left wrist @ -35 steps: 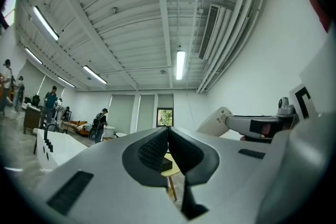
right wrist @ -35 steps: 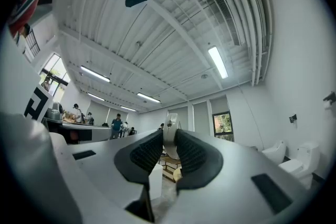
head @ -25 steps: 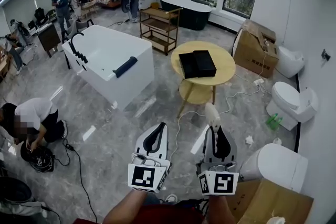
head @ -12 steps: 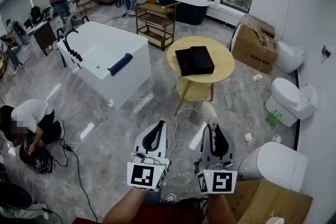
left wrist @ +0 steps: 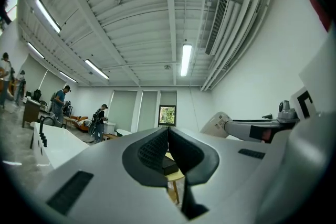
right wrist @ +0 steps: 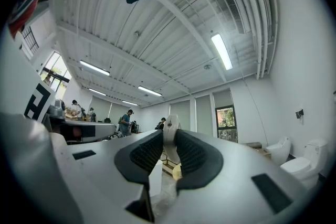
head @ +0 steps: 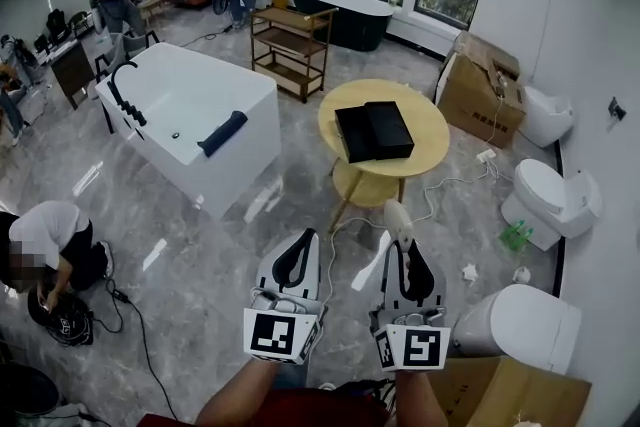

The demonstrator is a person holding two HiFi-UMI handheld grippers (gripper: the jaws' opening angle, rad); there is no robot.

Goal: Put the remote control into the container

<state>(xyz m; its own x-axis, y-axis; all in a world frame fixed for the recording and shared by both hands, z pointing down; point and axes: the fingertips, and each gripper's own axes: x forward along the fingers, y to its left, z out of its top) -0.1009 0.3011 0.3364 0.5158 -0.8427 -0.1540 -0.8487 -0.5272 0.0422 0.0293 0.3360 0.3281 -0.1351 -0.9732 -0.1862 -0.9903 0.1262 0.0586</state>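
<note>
In the head view my right gripper (head: 405, 245) is shut on a white remote control (head: 398, 218), which sticks out forward past the fingertips. The right gripper view shows the remote (right wrist: 169, 140) clamped upright between the black pads of that gripper (right wrist: 168, 152). My left gripper (head: 305, 237) is held beside it, shut and empty; its pads meet in the left gripper view (left wrist: 168, 139). The container, a black open box (head: 373, 131), lies on a round yellow table (head: 430, 150) some way ahead of both grippers, above the floor.
A white bathtub (head: 190, 110) stands left of the table and a wooden shelf cart (head: 290, 50) behind it. A cardboard box (head: 480, 85) and toilets (head: 555, 200) line the right wall. A cable (head: 440, 185) trails on the floor. A person (head: 45, 245) crouches at left.
The view has advanced toward the round table, which now sits slightly lower and nearer in the frame. Both grippers keep their pose, and the remote stays clamped in the right one.
</note>
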